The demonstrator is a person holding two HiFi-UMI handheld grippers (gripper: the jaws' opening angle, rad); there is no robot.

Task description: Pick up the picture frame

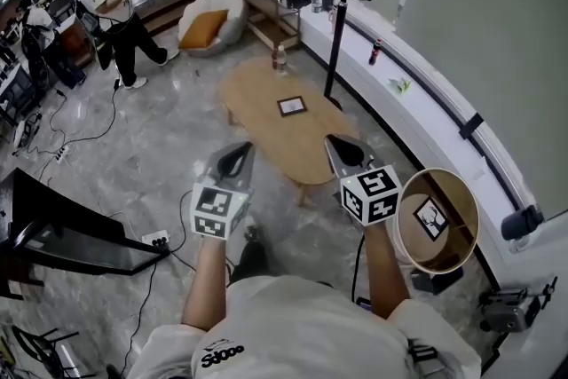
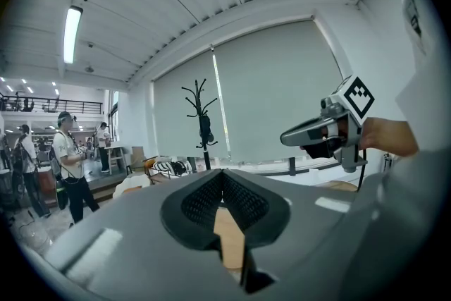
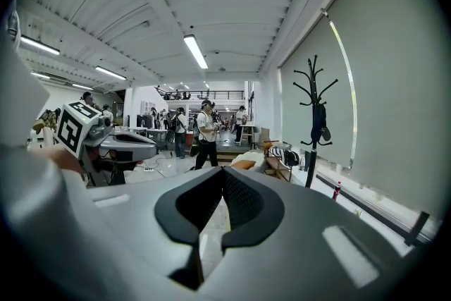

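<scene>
Grey marbled floor (image 1: 133,164) all round, a busy open room, and dead centre in the head view sits a low oval wooden counter (image 1: 297,146). On it, lying flat near the middle, is the picture frame (image 1: 291,106): dark border, pale inside, nothing touching it. A small bottle (image 1: 279,59) stands at the counter's far end, well clear of it, and a black coat stand (image 1: 337,31) rises just beyond the far edge.

Now the tools. The left claw (image 1: 240,152) hangs off the near left side of the counter, its jaws pressed fully together with nothing between them; its own view shows only bare wood through the slit below the pads. The right claw (image 1: 342,146) hovers over the near right part of the counter, likewise clamped tight and empty.

Here is what matters: the frame lies ahead of both claws, almost exactly between their two lines, further up the counter. Neither is clearly nearer; the right one perhaps by a whisker, and it is already over the wood. The frame looks close to square from here, its edges skewed a little against the counter's length, so I can't call a long axis.

My read: this is the approach, nothing grasped yet. Whichever claw goes in must open first, reach forward and inward, and get a jaw under a flat-lying edge, which looks tricky.
</scene>
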